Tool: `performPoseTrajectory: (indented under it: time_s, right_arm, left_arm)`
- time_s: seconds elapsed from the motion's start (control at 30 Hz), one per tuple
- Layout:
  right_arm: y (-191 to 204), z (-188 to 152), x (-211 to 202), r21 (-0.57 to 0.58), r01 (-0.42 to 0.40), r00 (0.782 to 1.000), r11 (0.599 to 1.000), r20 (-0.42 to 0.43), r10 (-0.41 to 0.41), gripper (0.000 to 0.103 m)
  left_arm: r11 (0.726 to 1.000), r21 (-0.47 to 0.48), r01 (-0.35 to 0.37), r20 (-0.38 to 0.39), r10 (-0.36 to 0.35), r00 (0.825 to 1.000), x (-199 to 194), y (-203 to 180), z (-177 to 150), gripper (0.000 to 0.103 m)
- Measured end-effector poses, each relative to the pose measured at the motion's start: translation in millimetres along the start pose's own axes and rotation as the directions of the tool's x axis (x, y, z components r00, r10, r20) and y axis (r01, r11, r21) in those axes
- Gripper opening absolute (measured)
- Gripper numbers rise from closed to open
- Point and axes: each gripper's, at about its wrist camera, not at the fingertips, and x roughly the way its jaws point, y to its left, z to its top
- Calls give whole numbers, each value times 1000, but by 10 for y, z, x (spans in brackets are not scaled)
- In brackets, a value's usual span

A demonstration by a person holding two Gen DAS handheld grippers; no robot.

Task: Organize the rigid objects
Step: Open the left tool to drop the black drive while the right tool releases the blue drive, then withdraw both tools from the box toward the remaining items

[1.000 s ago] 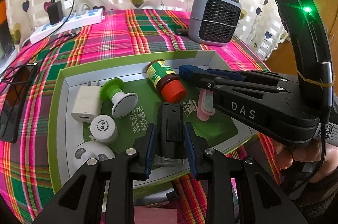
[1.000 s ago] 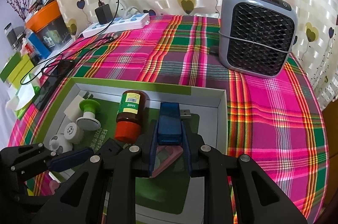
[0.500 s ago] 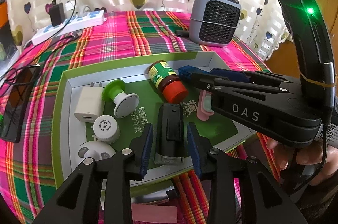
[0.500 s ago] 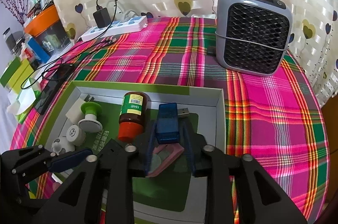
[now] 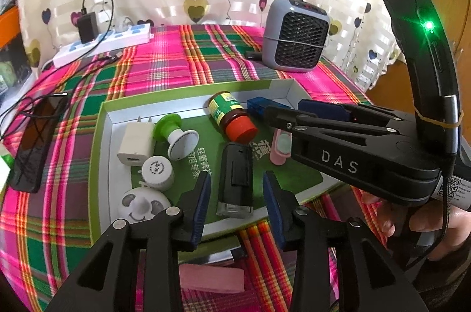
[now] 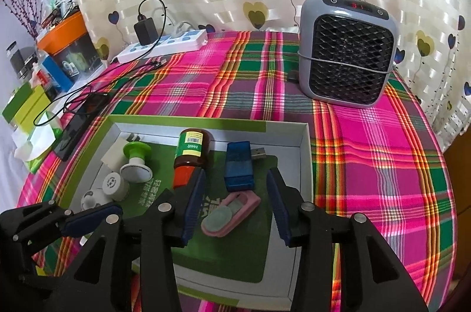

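Hovering both grippers over the tray [image 5: 101, 132], I judge the placing step is done for these two pieces. My left gripper [image 5: 235, 195] is spread wide and holds nothing; the black case [image 5: 237, 173] lies flat between its fingers, touching neither, near the tray's front edge. My right gripper [image 6: 234, 201] is just as wide and empty, with the blue USB reader [image 6: 239, 164] lying ahead of its tips by the tray's back wall and the pink piece [image 6: 229, 212] directly between its fingers.

The bottle [image 6: 191, 156] lies on its side beside the reader, and the green stamp [image 5: 173, 132], charger [image 5: 134, 142], white cap [image 5: 157, 172] and panda piece [image 5: 141, 204] crowd the tray's left edge.

Next I would lift both grippers straight up and back, then look for anything left outside; a pink block [image 5: 212, 278] lies on the worktop by the tray's front edge.

Room is tight: the right gripper crosses the left wrist view just over the tray's right side, so the two should part before either swings. The worktop's right edge, past the heater [image 6: 347, 53], is open.
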Motion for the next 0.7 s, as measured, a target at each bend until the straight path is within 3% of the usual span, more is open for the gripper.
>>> performPoseTrajectory:
  time_s: [0.7]
  right_arm:
    - [95, -179, -296, 20, 3, 999, 1000, 47, -4, 45]
  left_arm:
    - [1000, -18, -3, 37, 4, 999, -314, 58, -183, 36]
